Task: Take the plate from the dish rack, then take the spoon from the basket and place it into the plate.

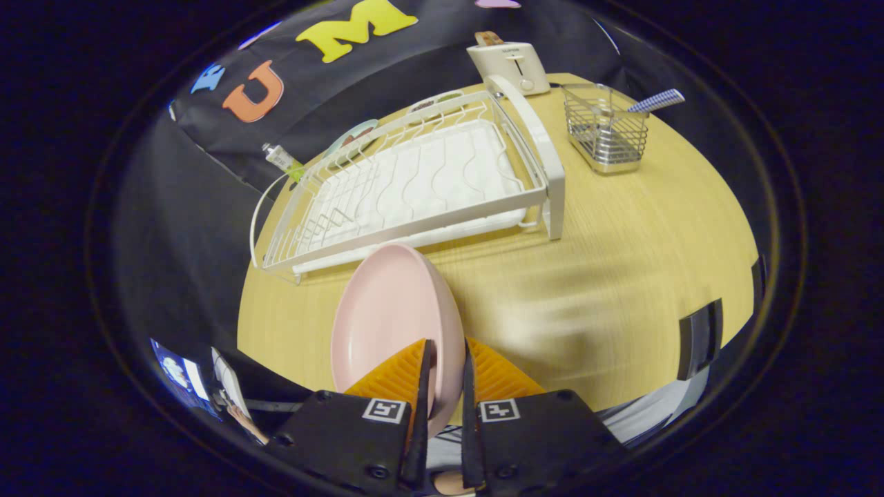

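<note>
- The plate (pixel 390 324) is out of the rack (pixel 414 186), held on edge, its rim pinched between the two fingers; it hangs above the bench (pixel 621 262), just in front of the rack
- The jaws (pixel 447 376) are nearly closed, both fingers pressing on the plate's rim, so the first step looks done
- Left to do, as I judge it: set the plate flat on the bench, then fetch the spoon (pixel 656 101) and lay it in the plate
- The spoon stands in the wire basket (pixel 606 131), handle sticking up, well beyond the fingers, to the right of the rack
- Bare bench lies between plate and basket; nothing blocks that way
- A toaster (pixel 510 65) sits behind the rack, near the basket; other plates (pixel 359 134) stand at the rack's far side, with a small tube (pixel 282 160) by its corner
</note>
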